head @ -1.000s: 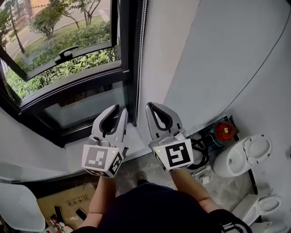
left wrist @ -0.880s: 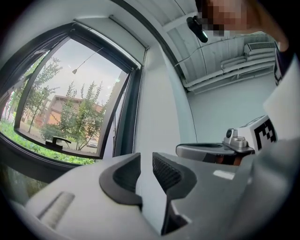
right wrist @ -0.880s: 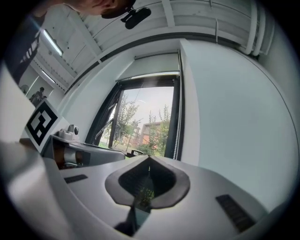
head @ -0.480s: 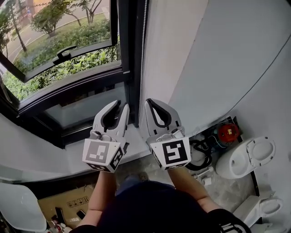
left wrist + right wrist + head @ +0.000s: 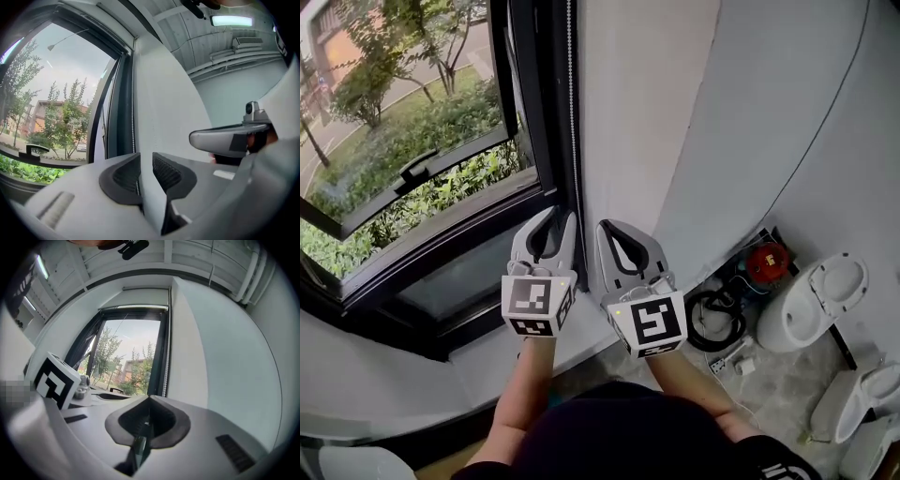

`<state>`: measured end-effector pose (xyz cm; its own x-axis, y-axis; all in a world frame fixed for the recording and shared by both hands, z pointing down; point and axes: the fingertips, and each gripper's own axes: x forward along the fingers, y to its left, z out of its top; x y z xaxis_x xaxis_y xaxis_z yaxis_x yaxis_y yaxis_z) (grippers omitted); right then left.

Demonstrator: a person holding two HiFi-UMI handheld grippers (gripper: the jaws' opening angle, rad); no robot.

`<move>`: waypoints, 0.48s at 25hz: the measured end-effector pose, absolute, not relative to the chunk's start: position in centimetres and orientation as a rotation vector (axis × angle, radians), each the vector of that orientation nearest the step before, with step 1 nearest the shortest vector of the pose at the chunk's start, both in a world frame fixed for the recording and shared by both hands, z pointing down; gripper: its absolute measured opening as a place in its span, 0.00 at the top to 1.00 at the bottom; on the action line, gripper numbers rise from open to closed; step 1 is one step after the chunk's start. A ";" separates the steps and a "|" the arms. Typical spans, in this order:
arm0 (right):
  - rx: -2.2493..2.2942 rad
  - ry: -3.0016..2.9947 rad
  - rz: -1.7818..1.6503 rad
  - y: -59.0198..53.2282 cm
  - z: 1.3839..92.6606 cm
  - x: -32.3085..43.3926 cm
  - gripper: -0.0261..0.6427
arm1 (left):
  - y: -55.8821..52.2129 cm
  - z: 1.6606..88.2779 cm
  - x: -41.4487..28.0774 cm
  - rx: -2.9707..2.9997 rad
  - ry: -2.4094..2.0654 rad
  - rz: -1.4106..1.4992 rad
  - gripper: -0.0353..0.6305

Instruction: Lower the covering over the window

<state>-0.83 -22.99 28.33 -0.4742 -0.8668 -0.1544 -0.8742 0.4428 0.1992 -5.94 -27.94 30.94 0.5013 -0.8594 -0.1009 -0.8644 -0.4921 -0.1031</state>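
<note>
Bead chain (image 5: 573, 112) hangs beside the window (image 5: 412, 159) frame: light, limp, probably slippery; pinch it across the beads. Left tool (image 5: 146, 157) stands narrow, chain in its gap, unclamped; right tool (image 5: 149, 401) closed, empty

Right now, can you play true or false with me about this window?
1. The window is uncovered. True.
2. The right gripper has its fingers wide apart. False: they are together.
3. A bead chain hangs at the window's right edge. True.
4. The toilet is on the person's left. False: it is on the right.
5. The left gripper has its fingers apart. True.
</note>
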 end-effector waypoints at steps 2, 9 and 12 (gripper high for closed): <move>-1.631 2.628 0.406 -23.3 28.3 -1.2 0.94 | -29.2 31.4 -5.9 -2.623 1.483 0.048 0.84; -1.695 2.600 0.424 -24.0 27.7 -1.1 0.94 | -33.3 32.6 -5.1 -2.686 1.430 0.021 0.80; -1.706 2.599 0.426 -24.0 27.7 -1.1 0.94 | -34.7 33.2 -4.9 -2.705 1.423 0.008 0.78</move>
<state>-1.10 -23.98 27.73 -0.4091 -0.9000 -0.1506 -0.9009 0.3722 0.2232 -4.94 -34.72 33.20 0.5672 -0.8223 -0.0446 -0.8228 -0.5636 -0.0730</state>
